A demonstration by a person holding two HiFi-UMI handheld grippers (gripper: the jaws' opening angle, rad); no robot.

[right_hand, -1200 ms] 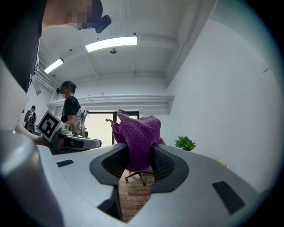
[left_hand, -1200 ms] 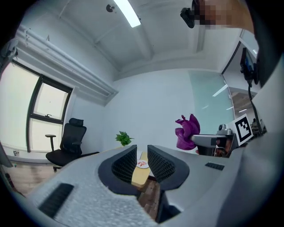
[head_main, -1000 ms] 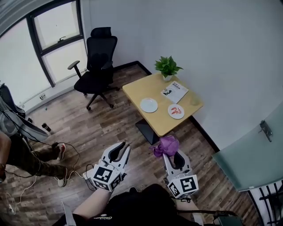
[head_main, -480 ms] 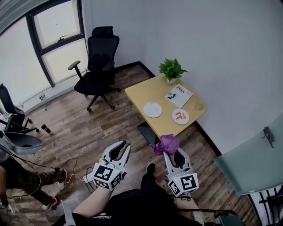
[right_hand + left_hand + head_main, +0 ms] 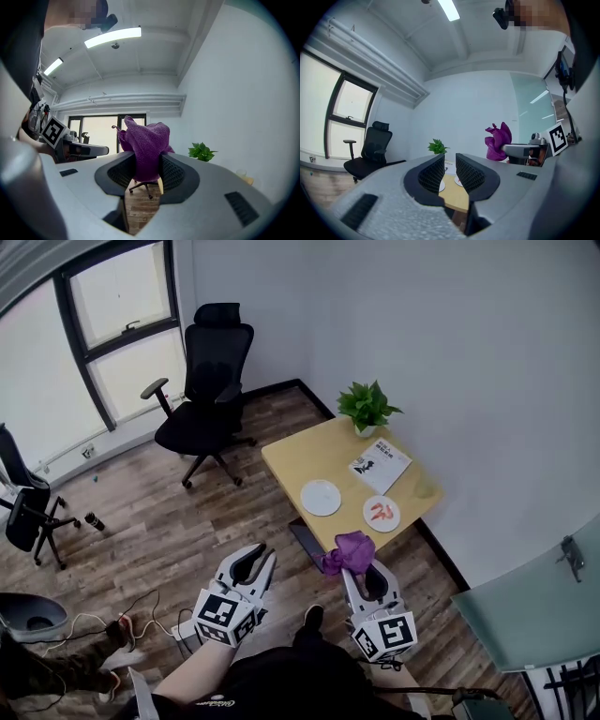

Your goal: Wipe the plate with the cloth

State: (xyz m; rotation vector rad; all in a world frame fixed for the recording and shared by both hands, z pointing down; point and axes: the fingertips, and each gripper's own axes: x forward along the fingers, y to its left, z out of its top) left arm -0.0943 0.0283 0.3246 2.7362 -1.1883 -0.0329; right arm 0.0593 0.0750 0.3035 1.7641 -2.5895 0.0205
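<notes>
Right hand-held gripper [image 5: 357, 565] clamps the purple cloth [image 5: 349, 547], left hand-held gripper [image 5: 264, 552] holds nothing, jaws slightly apart

Left gripper [image 5: 264, 551], right gripper [image 5: 361, 570]: grey, blk ribbed pads [image 5: 431, 174].

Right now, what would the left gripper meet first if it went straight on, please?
Probably the wooden table, by the white plate; nothing nearer shows, though depth is unclear.

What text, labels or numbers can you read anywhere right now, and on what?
None legible.
Leaflet on table: print too small.
Black top: white print, blurred.
Left gripper, right gripper: square markers only, no words.
</notes>
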